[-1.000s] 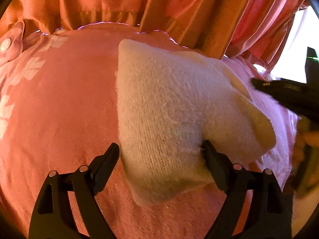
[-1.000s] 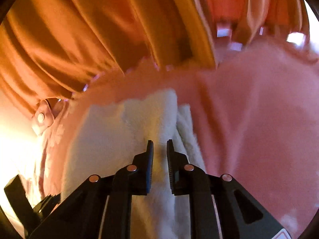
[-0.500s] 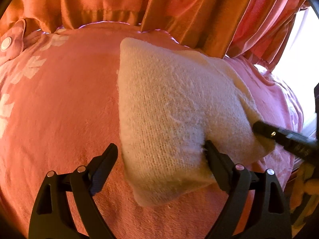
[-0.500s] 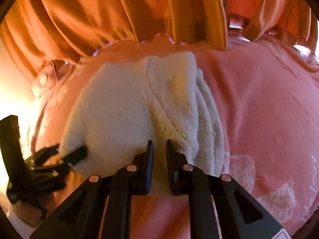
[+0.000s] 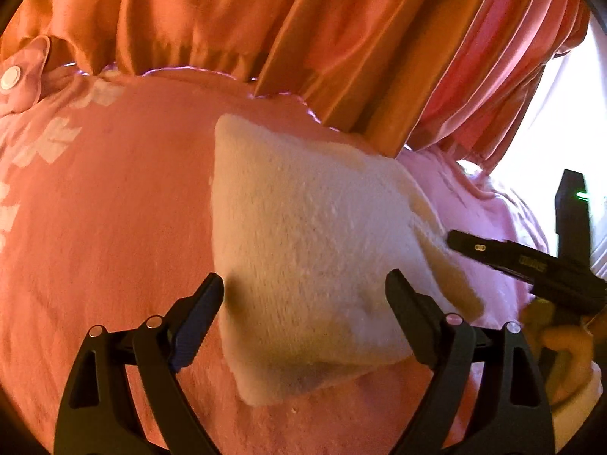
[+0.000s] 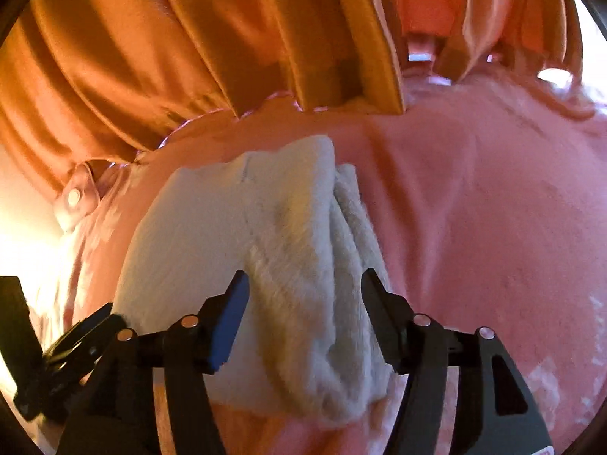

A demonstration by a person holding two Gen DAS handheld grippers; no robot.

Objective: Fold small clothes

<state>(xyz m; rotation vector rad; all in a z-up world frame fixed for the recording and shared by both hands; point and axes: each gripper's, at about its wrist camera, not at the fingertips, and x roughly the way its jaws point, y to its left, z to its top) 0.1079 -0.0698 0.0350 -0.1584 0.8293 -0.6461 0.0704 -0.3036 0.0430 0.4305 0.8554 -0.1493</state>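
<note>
A cream knitted garment (image 5: 303, 242) lies folded on a pink towel-like cover (image 5: 106, 227) with a pale leaf pattern, in front of hanging orange curtains (image 5: 265, 30). The left claw (image 5: 305, 292) stands wide open, its fingers either side of the garment's near end and gripping nothing. The right claw (image 6: 303, 288) is also open, straddling the thick folded edge on the garment's other side (its layers show as soft ridges there). In the left wrist view the right claw's fingers reach in beside the garment's right corner.
</note>
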